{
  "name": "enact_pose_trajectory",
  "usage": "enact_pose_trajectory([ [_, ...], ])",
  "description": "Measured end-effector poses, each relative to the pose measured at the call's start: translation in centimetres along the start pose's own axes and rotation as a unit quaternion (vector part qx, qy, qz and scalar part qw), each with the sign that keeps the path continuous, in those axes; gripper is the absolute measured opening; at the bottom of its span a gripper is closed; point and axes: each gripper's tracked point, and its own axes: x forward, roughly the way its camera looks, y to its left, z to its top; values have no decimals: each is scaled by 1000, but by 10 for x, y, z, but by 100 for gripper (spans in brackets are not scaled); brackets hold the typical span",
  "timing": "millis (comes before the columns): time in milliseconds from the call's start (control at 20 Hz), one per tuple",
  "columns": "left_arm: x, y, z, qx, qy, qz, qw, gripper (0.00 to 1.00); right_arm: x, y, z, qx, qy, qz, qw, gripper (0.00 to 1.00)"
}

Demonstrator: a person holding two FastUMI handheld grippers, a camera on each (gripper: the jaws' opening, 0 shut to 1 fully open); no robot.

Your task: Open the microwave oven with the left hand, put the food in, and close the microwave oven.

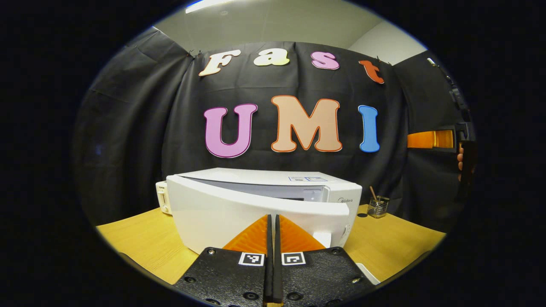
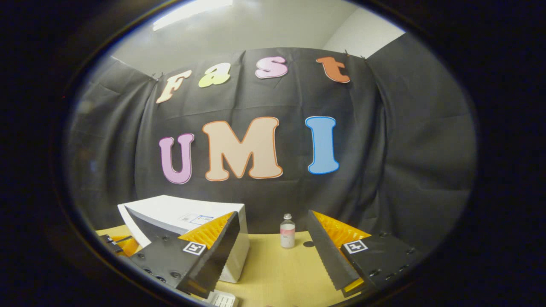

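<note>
A white microwave oven stands on the wooden table, and its door hangs a little ajar, swung out from its left hinge. In the left gripper view my left gripper is shut, its tips right at the door's front face with nothing visible between them. The right gripper is open and empty, held above the table to the right of the microwave oven. Far off at the right edge of the left gripper view, a hand holds the right gripper up in the air.
A small bottle stands on the table beyond the open fingers. A glass holder with a stick sits right of the microwave. A small white appliance stands behind its left side. A white object lies at the near edge.
</note>
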Motion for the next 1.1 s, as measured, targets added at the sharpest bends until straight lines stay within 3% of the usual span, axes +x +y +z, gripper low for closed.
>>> enact_pose_trajectory([
  [350,40,-7,-15,-8,24,1,1000,1,-3,-11,2,10,-6,-7,1000,100],
  [800,44,-5,-8,2,14,7,1000,1,0,-11,1,11,-2,-7,1000,100],
  [850,45,-6,-8,6,15,10,1000,1,-1,-11,0,10,-2,-7,1000,96],
  [1100,45,-5,-8,5,15,11,1000,1,-1,-8,0,6,-2,-4,1000,100],
])
